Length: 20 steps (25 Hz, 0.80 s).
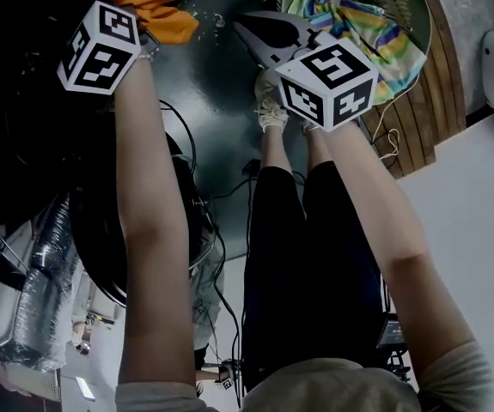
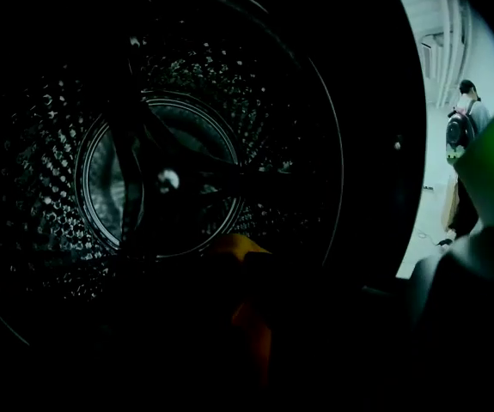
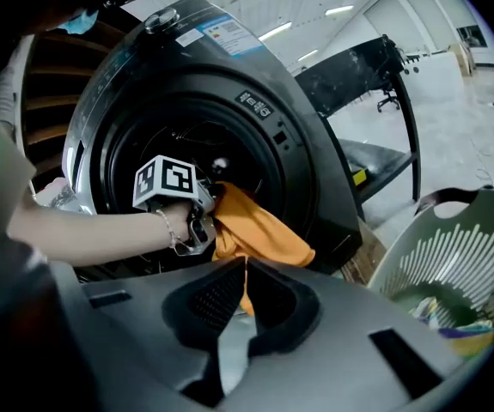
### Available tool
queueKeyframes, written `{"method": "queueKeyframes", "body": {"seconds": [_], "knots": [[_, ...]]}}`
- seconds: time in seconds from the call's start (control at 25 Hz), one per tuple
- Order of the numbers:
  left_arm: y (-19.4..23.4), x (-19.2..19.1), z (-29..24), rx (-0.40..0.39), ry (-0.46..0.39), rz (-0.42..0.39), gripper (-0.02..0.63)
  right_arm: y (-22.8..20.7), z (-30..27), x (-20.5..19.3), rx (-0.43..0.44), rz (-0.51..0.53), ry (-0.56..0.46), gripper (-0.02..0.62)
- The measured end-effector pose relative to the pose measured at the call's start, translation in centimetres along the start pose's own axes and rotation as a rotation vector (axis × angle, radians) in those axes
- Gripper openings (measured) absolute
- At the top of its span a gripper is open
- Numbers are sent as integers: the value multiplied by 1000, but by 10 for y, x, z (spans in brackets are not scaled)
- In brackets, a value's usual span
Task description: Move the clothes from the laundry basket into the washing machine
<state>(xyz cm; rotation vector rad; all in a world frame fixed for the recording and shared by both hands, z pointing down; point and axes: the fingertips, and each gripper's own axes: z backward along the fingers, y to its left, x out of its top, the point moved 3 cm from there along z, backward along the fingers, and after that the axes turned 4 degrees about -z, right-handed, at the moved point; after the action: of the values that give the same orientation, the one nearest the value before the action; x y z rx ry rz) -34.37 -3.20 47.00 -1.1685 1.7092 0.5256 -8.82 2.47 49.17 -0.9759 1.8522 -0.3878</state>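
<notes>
An orange garment (image 1: 148,3) hangs from my left gripper (image 1: 143,26), whose jaws are shut on it at the washing machine's (image 3: 229,101) round door opening. The right gripper view shows that gripper (image 3: 197,221) with the orange garment (image 3: 259,230) draped over the opening's lower rim. In the left gripper view the dark steel drum (image 2: 169,178) fills the picture, and orange cloth (image 2: 248,316) shows dimly at my left gripper (image 2: 255,299). My right gripper (image 3: 245,266) is shut and holds nothing; it hangs between the machine and the green laundry basket (image 1: 418,7), which holds a striped cloth (image 1: 362,24).
The laundry basket (image 3: 461,256) stands on a wooden pallet (image 1: 418,118) right of the machine. Cables (image 1: 229,256) trail over the floor by the person's legs. A black table (image 3: 358,67) stands behind the machine. A person with a backpack (image 2: 463,127) stands far off.
</notes>
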Motion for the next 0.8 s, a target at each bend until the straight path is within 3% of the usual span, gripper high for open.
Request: {"method": "queueKeyframes", "body": {"seconds": [0.08, 0.16, 0.28, 0.36, 0.48, 0.56, 0.72, 0.8], "knots": [[-1, 3, -9, 29, -4, -23, 26, -1, -2, 1, 6, 4, 2, 14], [-4, -12, -16, 58, 60, -19, 43, -1, -3, -1, 9, 1, 9, 14], [-5, -40, -11, 59, 157, 52, 202, -1, 0, -8, 9, -23, 21, 14], [-2, -43, 9, 85, 141, 41, 258, 1, 5, -16, 1, -56, 23, 14], [-8, -53, 52, 104, 123, 28, 258, 10, 17, -34, -14, -118, 25, 14], [-24, -80, 76, 61, 186, 66, 276, 16, 22, -50, -11, -157, 54, 14], [-57, -154, 89, 1, 409, 221, 330, 25, 26, -74, 38, -166, 117, 14], [-63, -171, 79, 3, 444, 294, 346, 24, 27, -77, 51, -141, 131, 14]]}}
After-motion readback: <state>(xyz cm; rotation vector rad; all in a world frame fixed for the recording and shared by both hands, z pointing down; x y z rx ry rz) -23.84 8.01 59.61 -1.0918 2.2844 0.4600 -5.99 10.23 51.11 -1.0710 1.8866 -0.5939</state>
